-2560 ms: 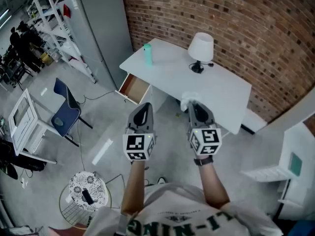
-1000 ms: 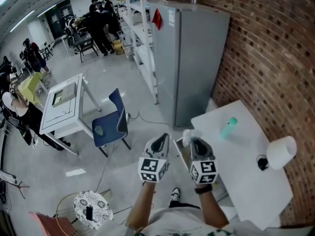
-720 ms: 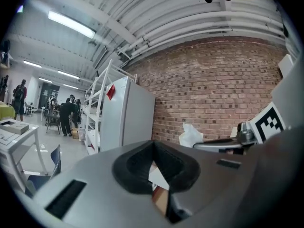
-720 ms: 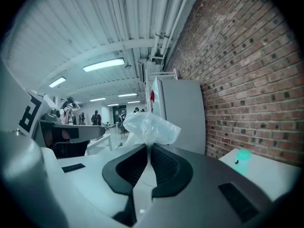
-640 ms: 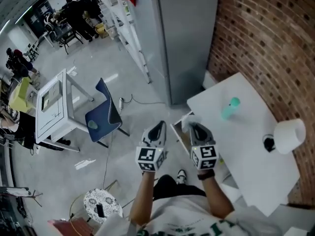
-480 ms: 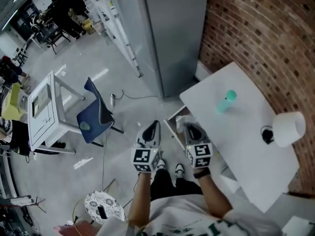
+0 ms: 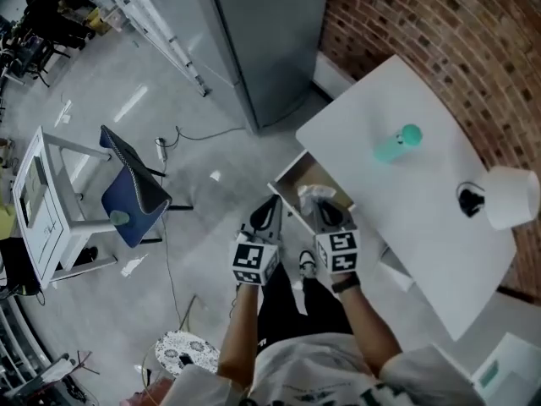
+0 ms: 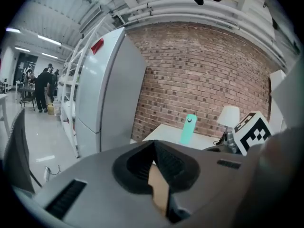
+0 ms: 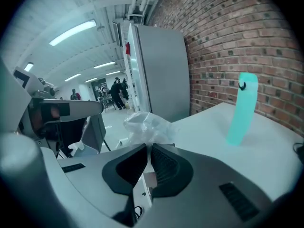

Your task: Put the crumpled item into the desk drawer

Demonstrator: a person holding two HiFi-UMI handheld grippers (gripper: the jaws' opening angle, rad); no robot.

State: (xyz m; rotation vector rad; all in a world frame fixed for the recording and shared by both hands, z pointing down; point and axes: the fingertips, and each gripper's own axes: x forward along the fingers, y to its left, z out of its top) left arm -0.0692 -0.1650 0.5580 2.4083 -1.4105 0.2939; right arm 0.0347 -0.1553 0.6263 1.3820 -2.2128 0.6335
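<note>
The crumpled item (image 7: 314,194), a wad of thin whitish plastic, sticks out past the tips of my right gripper (image 7: 321,205), which is shut on it. In the right gripper view the crumpled item (image 9: 144,126) bulges just above the closed jaws of the right gripper (image 9: 148,147). It hangs over the near end of the open desk drawer (image 7: 295,181), whose inside is brown. My left gripper (image 7: 270,205) hovers to the left of the drawer's edge, apart from it. In the left gripper view the left gripper (image 8: 155,145) is shut with nothing held.
The white desk (image 7: 439,227) carries a teal bottle (image 7: 397,145) and a white lamp (image 7: 510,197). A grey cabinet (image 7: 262,32) stands beyond the desk against the brick wall. A blue chair (image 7: 131,194) and a small white table (image 7: 38,201) stand at left.
The person has walked round to the desk's drawer end and the view has swung down. Both grippers have come over the open drawer, the right one still holding the crumpled item.
</note>
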